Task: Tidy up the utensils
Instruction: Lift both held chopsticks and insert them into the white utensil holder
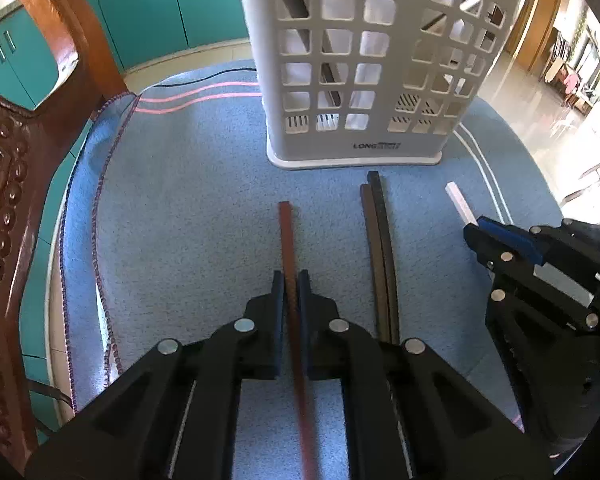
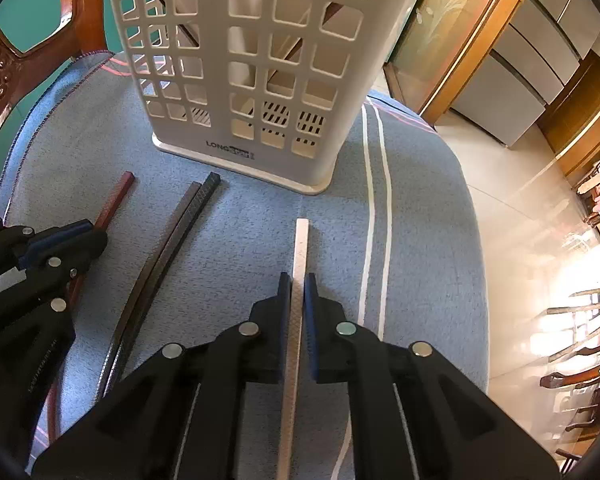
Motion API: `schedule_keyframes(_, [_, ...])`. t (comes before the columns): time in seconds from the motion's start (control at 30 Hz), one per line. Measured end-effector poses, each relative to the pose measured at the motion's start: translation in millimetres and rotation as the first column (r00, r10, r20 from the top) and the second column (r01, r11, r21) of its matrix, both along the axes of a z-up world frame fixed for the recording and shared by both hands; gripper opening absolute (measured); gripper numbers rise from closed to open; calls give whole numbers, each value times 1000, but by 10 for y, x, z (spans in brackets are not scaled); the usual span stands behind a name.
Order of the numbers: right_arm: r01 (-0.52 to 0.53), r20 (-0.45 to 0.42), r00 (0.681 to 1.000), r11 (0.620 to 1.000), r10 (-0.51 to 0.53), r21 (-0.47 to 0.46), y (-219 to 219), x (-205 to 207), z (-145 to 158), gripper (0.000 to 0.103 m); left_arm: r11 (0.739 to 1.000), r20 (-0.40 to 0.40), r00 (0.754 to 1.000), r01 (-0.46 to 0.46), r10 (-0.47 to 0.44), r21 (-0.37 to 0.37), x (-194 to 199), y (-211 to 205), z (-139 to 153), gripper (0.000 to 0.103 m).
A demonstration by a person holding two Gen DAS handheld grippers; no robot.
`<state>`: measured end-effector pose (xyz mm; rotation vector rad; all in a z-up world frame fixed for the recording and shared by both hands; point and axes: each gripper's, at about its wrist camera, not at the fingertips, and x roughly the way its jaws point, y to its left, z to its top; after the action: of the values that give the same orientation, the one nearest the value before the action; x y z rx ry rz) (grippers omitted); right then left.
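**Gripping a chopstick in each tool, holder dead ahead**

Clamping down on both sides: the left tool (image 1: pixel 291 280) has its fingers pinched tight on the red chopstick (image 1: pixel 287 232), which runs straight forward out of the jaws, low over the blue cloth (image 1: pixel 188 208). Over on the right, the right tool (image 2: pixel 298 282) is clenched on the white chopstick (image 2: pixel 301 244), also pointing forward and hugging the cloth; whether either stick is lifted clear I cannot tell.

Between the two tools, a dark pair of chopsticks (image 1: pixel 380 240) lies loose on the cloth, side by side and touching, tips aimed at the holder.

Just beyond all the tips stands the white lattice utensil holder (image 1: pixel 360 60), upright on the cloth-covered table, with a few dark sticks leaning inside it. A carved wooden chair (image 1: pixel 4 184) sits at the table's left edge.
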<state>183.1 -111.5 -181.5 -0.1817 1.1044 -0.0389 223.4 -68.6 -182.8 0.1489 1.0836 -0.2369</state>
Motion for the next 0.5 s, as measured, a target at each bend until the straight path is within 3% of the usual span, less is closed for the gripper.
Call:
schedule_keyframes(0.17, [48, 3, 999, 997, -49, 64, -108, -49, 39, 6, 1000, 60, 998, 1, 0, -22, -77, 75, 228, 7])
schedule_keyframes(0.4, [23, 163, 985, 983, -53, 183, -370, -513, 488, 6, 996, 195, 981, 33, -15, -89, -329, 140, 787, 7])
schedule_keyframes(0.5, [-7, 233, 971, 972, -49, 234, -476, -705, 724, 6, 984, 243, 969, 90, -50, -155, -486, 200, 1077, 7])
